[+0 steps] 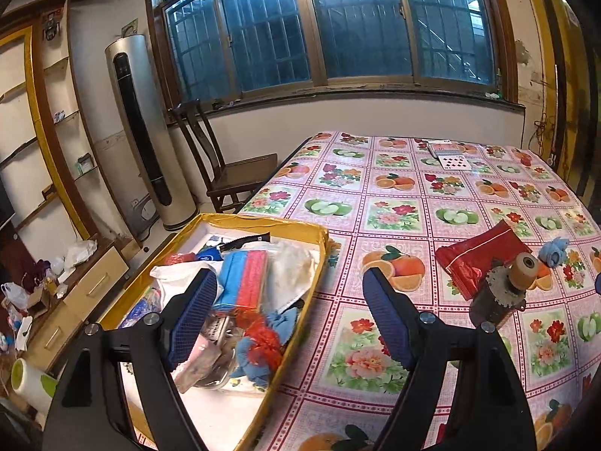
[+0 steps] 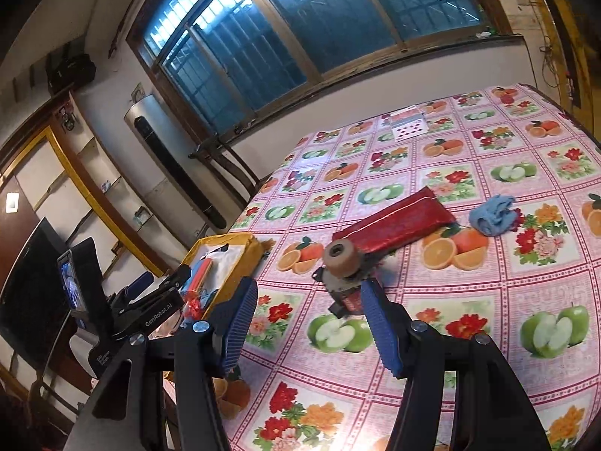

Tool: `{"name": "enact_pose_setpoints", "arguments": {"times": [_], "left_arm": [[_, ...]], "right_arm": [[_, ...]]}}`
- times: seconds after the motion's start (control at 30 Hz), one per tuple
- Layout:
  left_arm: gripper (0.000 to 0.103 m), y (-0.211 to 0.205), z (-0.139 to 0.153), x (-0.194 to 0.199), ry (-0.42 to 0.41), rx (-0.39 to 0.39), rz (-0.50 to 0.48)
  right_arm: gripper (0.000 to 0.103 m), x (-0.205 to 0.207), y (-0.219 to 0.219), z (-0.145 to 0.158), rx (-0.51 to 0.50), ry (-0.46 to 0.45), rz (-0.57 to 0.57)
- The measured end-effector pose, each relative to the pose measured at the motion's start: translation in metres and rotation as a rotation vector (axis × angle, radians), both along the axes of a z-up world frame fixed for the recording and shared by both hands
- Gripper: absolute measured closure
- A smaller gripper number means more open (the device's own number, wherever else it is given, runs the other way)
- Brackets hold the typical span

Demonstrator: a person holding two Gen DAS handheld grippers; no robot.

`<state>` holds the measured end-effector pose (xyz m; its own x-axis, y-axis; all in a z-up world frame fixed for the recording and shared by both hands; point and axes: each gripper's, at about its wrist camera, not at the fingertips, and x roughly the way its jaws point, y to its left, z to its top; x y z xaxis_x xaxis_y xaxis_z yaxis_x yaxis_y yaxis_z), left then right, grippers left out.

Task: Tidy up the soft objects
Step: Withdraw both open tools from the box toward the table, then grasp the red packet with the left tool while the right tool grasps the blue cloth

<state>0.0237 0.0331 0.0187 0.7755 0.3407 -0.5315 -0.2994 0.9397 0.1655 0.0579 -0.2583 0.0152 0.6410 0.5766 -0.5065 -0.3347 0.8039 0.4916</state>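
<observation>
Soft objects fill the yellow box (image 1: 300,227) at the table's 9 o'clock edge: a blue-and-red cloth pack (image 1: 244,278), white fabric (image 1: 293,270), blue rags (image 1: 283,321) and red mesh (image 1: 265,340). On the fruit-print tablecloth (image 1: 405,195), toward 3 o'clock, lie a red pouch (image 2: 398,223), a blue cloth (image 2: 492,214) and a spool-topped motor (image 2: 343,270); playing cards (image 2: 407,124) lie at 12 o'clock. Left gripper (image 1: 289,321), marked "GenRobot.AI", and right gripper (image 2: 310,323) both gape empty.
</observation>
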Motion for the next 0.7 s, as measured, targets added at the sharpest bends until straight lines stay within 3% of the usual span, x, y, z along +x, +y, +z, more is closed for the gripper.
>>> {"name": "enact_pose_setpoints", "arguments": {"times": [0.33,0.43,0.5,0.57,0.7], "left_arm": [[0.023,-0.024,-0.01,0.028,0.059,0.001,-0.053],[0.023,-0.017,-0.007,0.054,0.139,-0.138,-0.141],[0.023,-0.01,-0.008,0.082,0.244,-0.275,-0.212],[0.023,-0.012,-0.011,0.107,0.334,-0.365,-0.277],[0.023,-0.048,-0.018,0.146,0.465,-0.338,-0.438]], "right_arm": [[0.042,0.019,-0.054,-0.011,-0.034,0.016,-0.093],[0.038,0.033,-0.074,-0.01,-0.095,0.034,-0.143],[0.038,0.043,-0.085,-0.011,-0.135,0.045,-0.164],[0.038,0.053,-0.094,-0.014,-0.17,0.063,-0.186],[0.037,0.076,-0.111,-0.028,-0.175,0.127,-0.189]]}}
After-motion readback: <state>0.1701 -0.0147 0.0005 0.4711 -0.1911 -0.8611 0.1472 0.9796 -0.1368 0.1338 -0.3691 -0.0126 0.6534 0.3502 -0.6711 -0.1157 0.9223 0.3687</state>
